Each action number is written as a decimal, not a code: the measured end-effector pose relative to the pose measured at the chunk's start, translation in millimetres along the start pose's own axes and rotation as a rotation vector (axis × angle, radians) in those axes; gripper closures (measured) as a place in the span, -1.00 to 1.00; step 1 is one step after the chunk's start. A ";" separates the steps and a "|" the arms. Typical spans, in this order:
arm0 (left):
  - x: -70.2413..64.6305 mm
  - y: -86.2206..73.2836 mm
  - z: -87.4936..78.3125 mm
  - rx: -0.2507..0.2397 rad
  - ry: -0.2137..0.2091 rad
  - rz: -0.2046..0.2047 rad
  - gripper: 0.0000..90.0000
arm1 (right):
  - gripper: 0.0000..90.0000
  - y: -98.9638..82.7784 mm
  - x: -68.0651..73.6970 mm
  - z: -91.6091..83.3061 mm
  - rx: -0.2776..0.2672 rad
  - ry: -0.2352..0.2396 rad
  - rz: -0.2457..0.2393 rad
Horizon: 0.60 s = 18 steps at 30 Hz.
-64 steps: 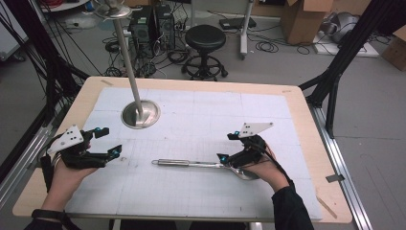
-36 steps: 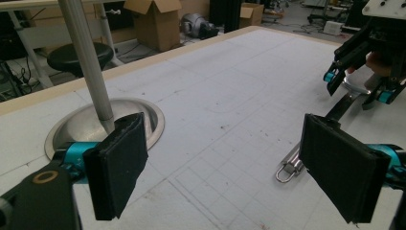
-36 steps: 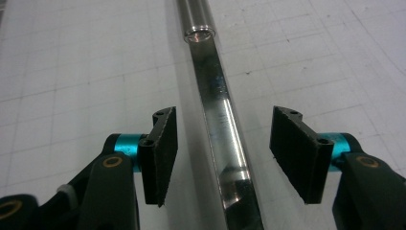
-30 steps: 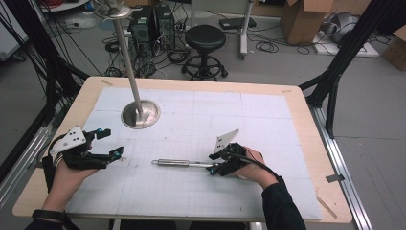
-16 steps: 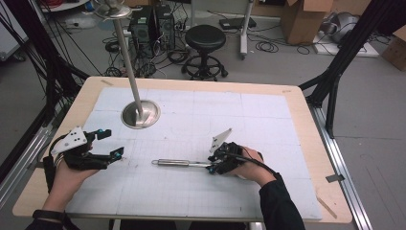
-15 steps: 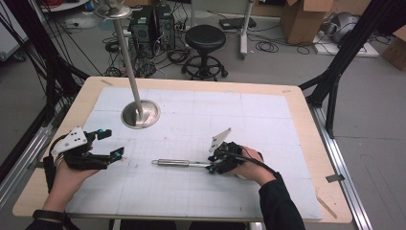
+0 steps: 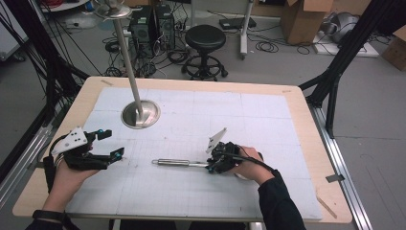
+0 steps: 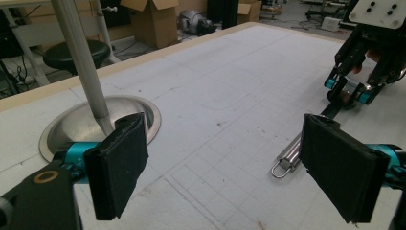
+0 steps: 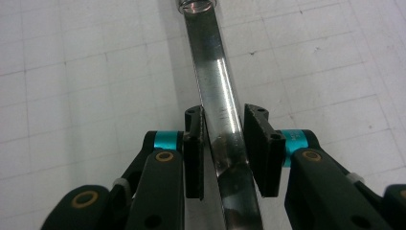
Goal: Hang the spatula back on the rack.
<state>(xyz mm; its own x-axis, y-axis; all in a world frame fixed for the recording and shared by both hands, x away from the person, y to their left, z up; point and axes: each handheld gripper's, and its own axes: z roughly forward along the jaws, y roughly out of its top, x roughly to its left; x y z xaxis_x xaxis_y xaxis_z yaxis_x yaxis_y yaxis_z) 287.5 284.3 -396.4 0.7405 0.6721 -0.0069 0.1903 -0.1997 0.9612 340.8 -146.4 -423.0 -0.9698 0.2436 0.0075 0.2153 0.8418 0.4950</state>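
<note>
Right claw [image 7: 214, 166], seen from the high view, lies low on the white gridded mat [image 7: 268, 120] at right of centre, held by the person's right hand [image 7: 246, 163]; its jaws straddle the flat neck of a metal utensil [image 7: 179, 163]. In the right gripper view the claw [image 9: 224, 148] has one pad pressed to the metal strip [image 9: 218, 96] and the other just beside it, so the jaws stand closed around the strip, though full contact on both sides cannot be confirmed. Left claw [image 7: 108, 143], held by the left hand [image 7: 67, 175] near the bench's left edge, has its jaws wide apart and empty; in the left gripper view its pads [image 8: 119, 167] frame bare mat.

Bench [image 7: 306, 120]: light wooden top carrying the mat. Stand [image 7: 140, 114]: round steel base on the mat's far left portion, with a slim upright pole rising from it; also seen behind the left pad [image 8: 81, 124]. Utensil: lies flat along the mat between the two claws, its cylindrical handle pointing toward the left claw, ending in a small hanging loop [image 8: 280, 168]. Its working end is hidden under the right hand.
</note>
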 end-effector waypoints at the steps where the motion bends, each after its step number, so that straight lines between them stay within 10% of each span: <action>1: 0.1 0.1 -0.4 -0.001 0.004 0.000 -0.61 | 0.59 0.2 0.4 -0.2 0.002 -0.002 -0.001; 18: 0.5 0.3 -1.5 -0.009 0.007 -0.004 -0.60 | 0.67 -6.5 1.6 -1.3 -0.061 -0.020 0.073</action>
<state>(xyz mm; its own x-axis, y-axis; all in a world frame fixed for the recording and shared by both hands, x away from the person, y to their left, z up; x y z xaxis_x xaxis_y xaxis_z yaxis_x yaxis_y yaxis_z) 287.0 285.7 -395.7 0.7354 0.6775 -0.0093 0.1876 -0.1905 0.9636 337.8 -152.2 -425.1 -0.9492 0.3135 0.0285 0.2775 0.7905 0.5459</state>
